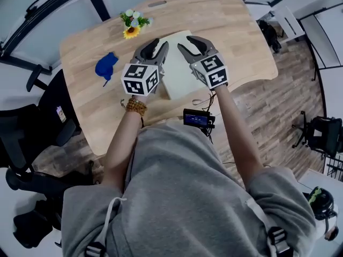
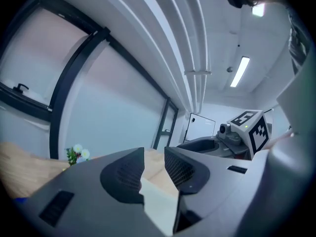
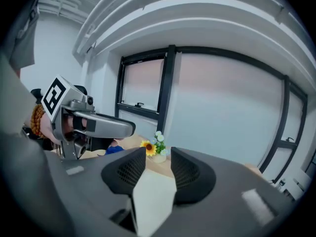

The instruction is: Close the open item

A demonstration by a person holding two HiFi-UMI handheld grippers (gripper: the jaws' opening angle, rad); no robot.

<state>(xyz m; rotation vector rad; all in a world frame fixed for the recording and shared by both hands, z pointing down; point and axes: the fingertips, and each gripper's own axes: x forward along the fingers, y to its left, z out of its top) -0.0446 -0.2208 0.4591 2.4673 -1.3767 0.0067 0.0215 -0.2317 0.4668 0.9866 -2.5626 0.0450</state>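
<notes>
A flat cream-white item [image 1: 181,71] lies in the middle of the wooden table [image 1: 230,31], and its top looks flat and down. My left gripper [image 1: 154,48] hovers at its left edge and my right gripper [image 1: 194,44] over its right part, both pointing away from me. Each has its jaws apart. In the left gripper view, a pale wedge of the item [image 2: 160,204] shows low between the jaws of the left gripper [image 2: 154,159]. The right gripper view shows the same item [image 3: 150,201] under the right gripper [image 3: 158,164]. No pad visibly presses on it.
A small pot of flowers [image 1: 133,24] stands at the table's far side and a blue object [image 1: 106,66] lies to the left. A black device [image 1: 196,118] hangs at the near edge by the person's body. Black chairs [image 1: 32,138] stand left of the table.
</notes>
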